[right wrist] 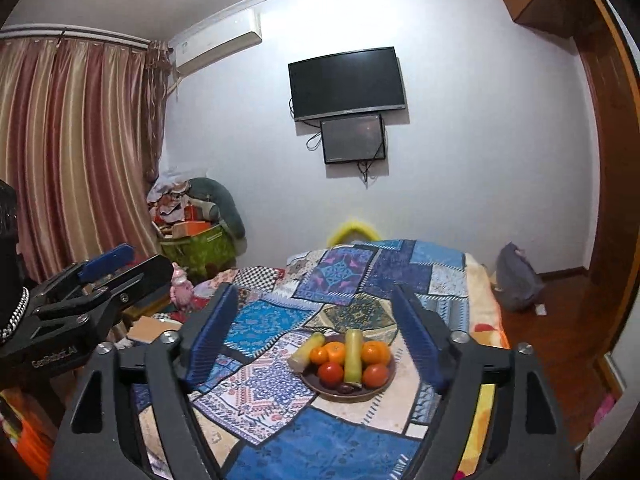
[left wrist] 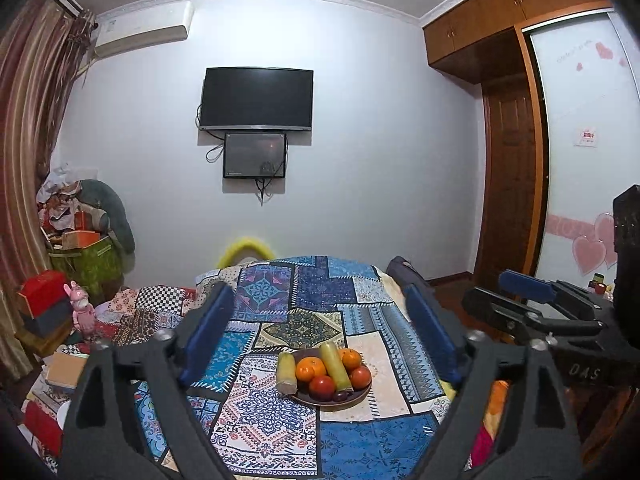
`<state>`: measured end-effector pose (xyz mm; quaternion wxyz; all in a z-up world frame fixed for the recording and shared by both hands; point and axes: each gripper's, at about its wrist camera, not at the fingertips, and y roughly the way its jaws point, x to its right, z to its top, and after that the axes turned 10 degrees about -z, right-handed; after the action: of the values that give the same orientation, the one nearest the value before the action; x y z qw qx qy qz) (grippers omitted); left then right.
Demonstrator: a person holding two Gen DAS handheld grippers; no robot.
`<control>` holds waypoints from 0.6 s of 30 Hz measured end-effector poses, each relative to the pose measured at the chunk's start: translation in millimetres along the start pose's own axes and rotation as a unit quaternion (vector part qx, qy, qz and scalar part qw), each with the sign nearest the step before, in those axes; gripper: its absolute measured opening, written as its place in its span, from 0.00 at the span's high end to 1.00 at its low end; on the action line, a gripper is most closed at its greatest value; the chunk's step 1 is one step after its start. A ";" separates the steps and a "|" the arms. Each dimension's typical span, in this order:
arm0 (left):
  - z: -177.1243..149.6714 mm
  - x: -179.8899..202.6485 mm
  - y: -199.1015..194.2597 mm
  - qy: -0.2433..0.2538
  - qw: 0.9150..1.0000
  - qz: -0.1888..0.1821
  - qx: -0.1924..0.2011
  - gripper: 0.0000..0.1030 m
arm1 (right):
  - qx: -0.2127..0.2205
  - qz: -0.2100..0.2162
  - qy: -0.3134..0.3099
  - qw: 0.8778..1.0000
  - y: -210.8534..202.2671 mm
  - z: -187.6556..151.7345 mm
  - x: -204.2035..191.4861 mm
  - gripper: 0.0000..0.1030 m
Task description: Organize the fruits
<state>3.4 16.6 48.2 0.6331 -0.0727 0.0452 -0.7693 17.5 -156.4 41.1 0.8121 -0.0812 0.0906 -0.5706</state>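
A brown plate (left wrist: 356,399) (right wrist: 384,392) of fruit sits on a patchwork-covered table (left wrist: 360,448) (right wrist: 344,448). It holds two yellow-green stalks (left wrist: 335,364) (right wrist: 353,355), oranges (left wrist: 310,369) (right wrist: 375,352), red tomatoes (left wrist: 322,387) (right wrist: 331,373) and a small dark fruit (left wrist: 341,396). My left gripper (left wrist: 320,328) is open and empty, held above the table short of the plate. My right gripper (right wrist: 316,332) is open and empty, also short of the plate. Each gripper shows beside the other: the right one in the left wrist view (left wrist: 524,300), the left one in the right wrist view (right wrist: 108,268).
A wall with a TV (left wrist: 256,98) and a smaller screen (left wrist: 255,155) is beyond the table. Boxes and clutter (left wrist: 80,248) pile up at the left by a curtain (right wrist: 72,152). A wardrobe (left wrist: 516,208) stands at the right. A grey bag (right wrist: 518,278) lies on the floor.
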 end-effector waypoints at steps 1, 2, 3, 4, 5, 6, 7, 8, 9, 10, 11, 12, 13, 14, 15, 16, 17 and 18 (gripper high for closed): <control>-0.2 -0.7 1.4 -0.001 1.000 0.000 0.001 0.05 | 0.002 -0.003 -0.001 1.000 -1.9 -0.1 -0.4 0.16; -0.5 -0.8 0.5 -0.003 1.000 0.000 0.003 0.04 | 0.005 -0.006 -0.001 1.000 -3.6 -0.2 -0.6 0.15; -0.5 -1.1 -0.6 -0.005 1.000 0.001 0.003 0.03 | 0.007 -0.009 0.000 1.000 -4.2 0.0 -0.8 0.13; -0.6 -2.4 -0.1 -0.007 1.000 0.002 0.003 0.01 | 0.007 -0.010 0.001 1.000 -4.9 0.4 -0.7 0.10; -0.7 -3.8 0.5 -0.010 1.000 0.002 0.003 0.01 | 0.006 -0.010 0.004 1.000 -5.4 0.4 -0.3 0.08; -0.8 -5.0 0.1 -0.013 1.000 0.002 0.003 0.00 | 0.007 -0.011 0.007 1.000 -5.8 0.4 0.4 0.04; -0.8 -5.3 -0.9 -0.014 1.000 0.002 0.003 0.00 | 0.008 -0.012 0.010 1.000 -6.7 0.1 1.3 0.01; -0.9 -5.1 -2.2 -0.014 1.000 0.002 0.003 0.00 | 0.010 -0.013 0.011 1.000 -8.5 -0.9 1.9 0.00; -1.1 -5.6 -2.2 -0.013 1.000 0.005 0.004 0.00 | 0.012 -0.015 0.011 1.000 -9.3 -1.1 2.2 0.00; -1.1 -4.8 -3.0 -0.012 1.000 0.006 0.004 0.00 | 0.013 -0.018 0.010 1.000 -10.1 -2.4 2.6 0.00; -1.0 -4.0 -3.9 -0.011 1.000 0.007 0.004 0.00 | 0.014 -0.021 0.007 1.000 -10.2 -2.0 2.0 0.00; -1.2 -4.2 -3.9 -0.010 1.000 0.007 0.004 0.00 | 0.015 -0.022 0.005 1.000 -10.6 -2.0 1.8 0.00; -1.3 -4.3 -5.0 -0.010 1.000 0.007 0.004 0.00 | 0.015 -0.024 0.003 1.000 -11.5 -2.3 1.5 0.00; -1.3 -4.5 -5.3 -0.011 1.000 0.007 0.005 0.00 | 0.017 -0.025 0.001 1.000 -12.7 -2.8 0.6 0.00; -1.2 -4.4 -5.1 -0.011 1.000 0.007 0.005 0.00 | 0.018 -0.027 0.000 0.999 -13.2 -2.3 -0.2 0.00; -1.4 -4.5 -5.0 -0.011 1.000 0.008 0.005 0.00 | 0.019 -0.028 -0.001 0.999 -14.0 -2.5 -0.4 0.00; -1.7 -4.4 -5.1 -0.011 1.000 0.008 0.005 0.00 | 0.019 -0.028 -0.001 0.999 -14.6 -2.2 -0.5 0.00; -2.0 -4.5 -4.7 -0.012 1.000 0.007 0.005 0.00 | 0.020 -0.028 0.000 0.999 -15.3 -2.4 -0.2 0.00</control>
<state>-0.7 21.8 46.8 0.6396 -0.0784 0.0347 -0.7639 2.9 -161.4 42.4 0.7972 -0.0675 0.0773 -0.5949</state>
